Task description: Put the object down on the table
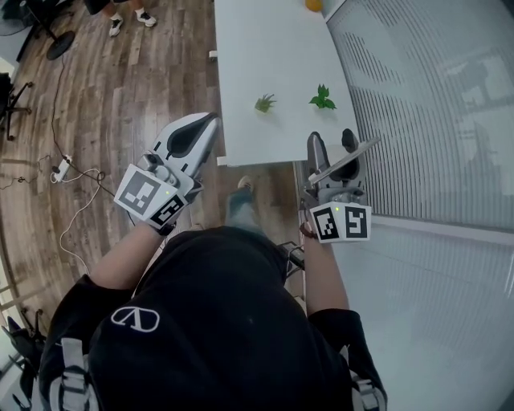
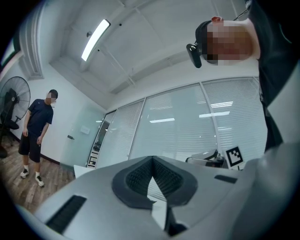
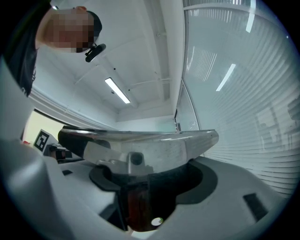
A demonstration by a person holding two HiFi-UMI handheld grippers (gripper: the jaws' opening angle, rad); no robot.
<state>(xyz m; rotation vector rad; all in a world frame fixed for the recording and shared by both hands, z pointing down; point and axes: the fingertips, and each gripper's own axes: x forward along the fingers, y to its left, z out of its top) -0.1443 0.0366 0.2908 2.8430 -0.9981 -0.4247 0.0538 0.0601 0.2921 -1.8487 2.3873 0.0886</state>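
Note:
My right gripper (image 1: 331,143) is held in the air just off the near right corner of the white table (image 1: 265,72). It is shut on a metal tool (image 1: 344,160) with a wide flat silvery blade lying across the jaws. In the right gripper view the blade (image 3: 140,145) spans the frame above the gripper (image 3: 150,171), and a dark reddish handle (image 3: 136,206) runs down between the pads. My left gripper (image 1: 209,122) hovers over the floor by the table's near left corner. Its jaws (image 2: 152,160) meet at the tips with nothing in them.
Two small green plants (image 1: 265,103) (image 1: 323,97) stand on the table's near part, and an orange thing (image 1: 313,4) sits at its far end. A glass wall with blinds (image 1: 434,104) runs along the right. Cables (image 1: 68,172) lie on the wooden floor at left. A person (image 2: 36,129) stands further off.

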